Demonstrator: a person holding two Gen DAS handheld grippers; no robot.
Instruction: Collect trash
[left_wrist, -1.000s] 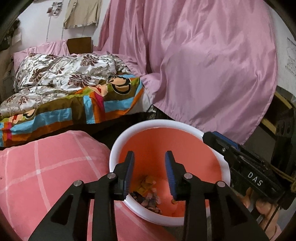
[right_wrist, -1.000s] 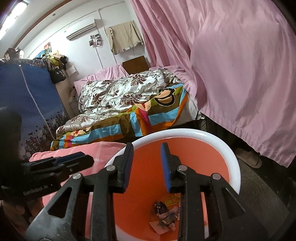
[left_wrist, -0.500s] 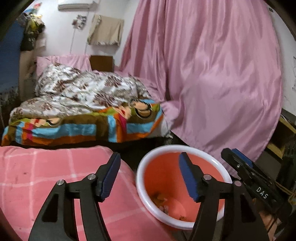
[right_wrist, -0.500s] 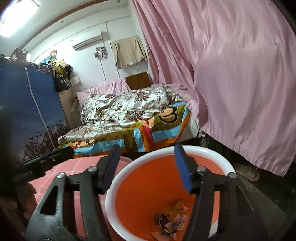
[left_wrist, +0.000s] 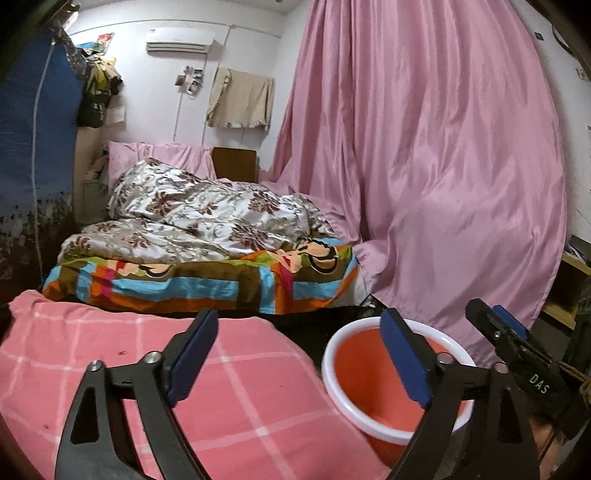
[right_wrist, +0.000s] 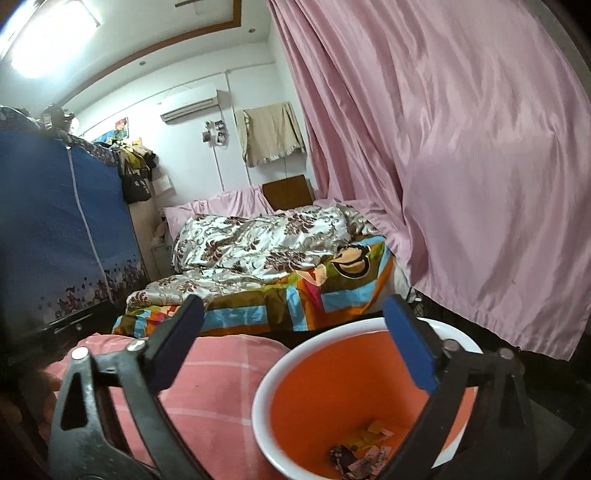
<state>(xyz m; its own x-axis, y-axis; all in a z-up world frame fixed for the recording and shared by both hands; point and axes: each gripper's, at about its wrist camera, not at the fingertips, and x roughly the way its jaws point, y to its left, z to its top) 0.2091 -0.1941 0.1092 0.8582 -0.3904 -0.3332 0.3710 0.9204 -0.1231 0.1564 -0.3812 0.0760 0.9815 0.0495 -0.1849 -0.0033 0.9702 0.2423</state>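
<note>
Pink curtain (left_wrist: 443, 166) hangs at right. Floral quilt (left_wrist: 207, 225) rumpled over striped cartoon blanket (left_wrist: 207, 284) on bed. Pink checked cover (left_wrist: 240, 387) in foreground. Blue wardrobe (right_wrist: 55, 229) left; air conditioner (left_wrist: 180, 41) on wall.

The right gripper (right_wrist: 291, 343) is wide open and holds nothing — under it sits an orange bin (right_wrist: 314, 391) with scraps (right_wrist: 364, 450) at the bottom, beside a pink blanket (right_wrist: 218, 384).

Pink checked blanket (left_wrist: 240, 398) beside bin (right_wrist: 284, 369)
</note>
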